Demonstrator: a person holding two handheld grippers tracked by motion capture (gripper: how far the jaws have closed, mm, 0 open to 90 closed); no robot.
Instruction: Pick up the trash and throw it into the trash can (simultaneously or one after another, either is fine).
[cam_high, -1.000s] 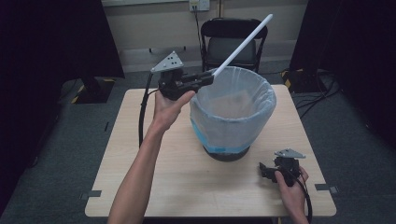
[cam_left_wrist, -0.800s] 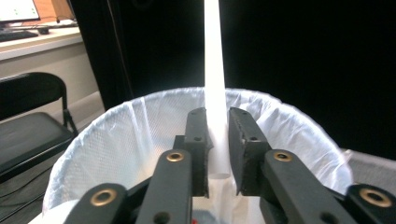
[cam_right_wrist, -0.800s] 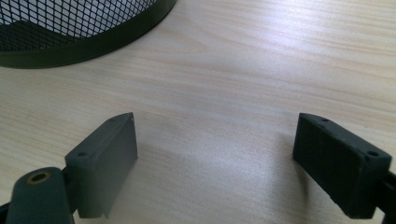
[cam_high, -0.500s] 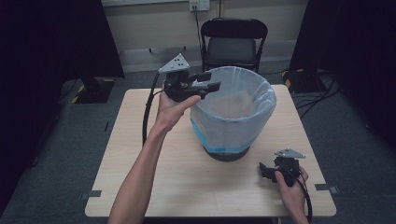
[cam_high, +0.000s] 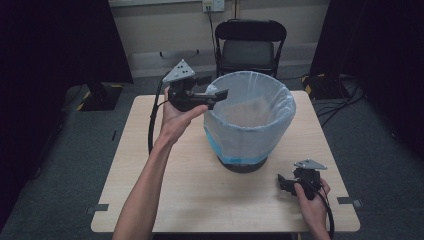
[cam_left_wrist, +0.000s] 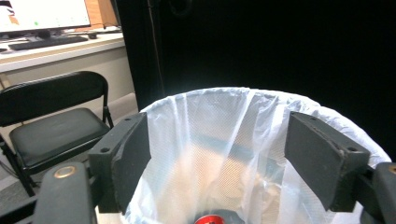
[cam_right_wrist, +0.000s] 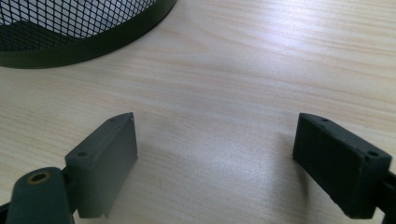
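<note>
We hold the left gripper (cam_high: 216, 94) with jaws apart and empty at the near-left rim of the lined bin (cam_high: 250, 120) mid-table, the mouth just ahead and below, while the right gripper (cam_high: 286, 183), also apart, rests on the table (cam_high: 165, 190) well right.

Hand-held gripper (cam_right_wrist: 217, 154) jaws apart, wooden table (cam_right_wrist: 261, 60), mesh bin (cam_right_wrist: 70, 23)

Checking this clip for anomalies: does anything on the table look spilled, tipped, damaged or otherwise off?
Nothing stands out. The bin stands upright on the table, its white liner folded over the rim. The left hand-held gripper hangs open at the rim; the right hand-held gripper rests open on the table.
</note>
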